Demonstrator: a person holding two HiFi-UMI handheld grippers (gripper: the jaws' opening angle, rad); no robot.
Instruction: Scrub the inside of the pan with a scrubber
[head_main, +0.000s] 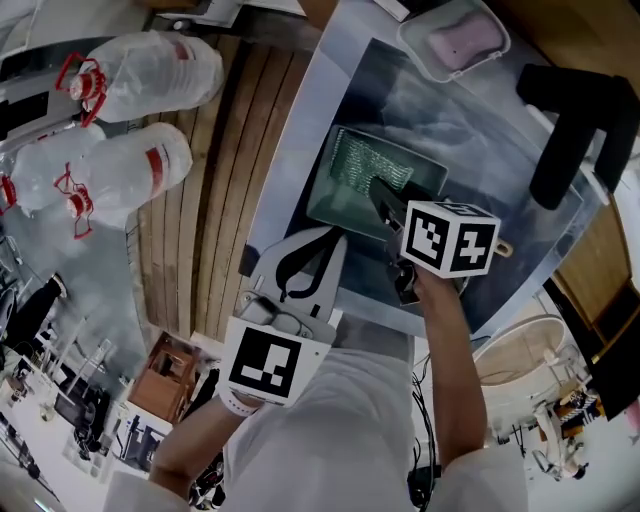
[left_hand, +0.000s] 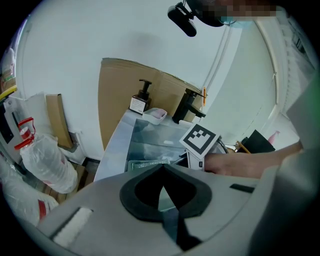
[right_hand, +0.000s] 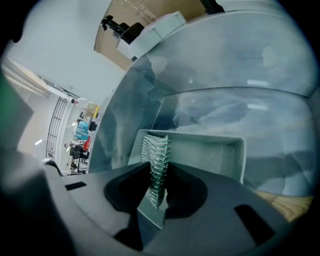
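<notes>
Right gripper (right_hand: 157, 175): jaws pinching the mesh scrubber (right_hand: 156, 147), held edge-on with its long axis pointing far, over the rectangular pan (right_hand: 220, 155) directly ahead in the sink (right_hand: 225, 65). Left gripper (left_hand: 163, 172): jaws pressed together, empty, near side, farther from the pan.

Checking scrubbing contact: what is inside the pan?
The sparkly green scrubber, clamped in the right gripper, reaches into the pan. The bare pan floor beside it shows nothing else; the floor under scrubber and gripper is covered.
</notes>
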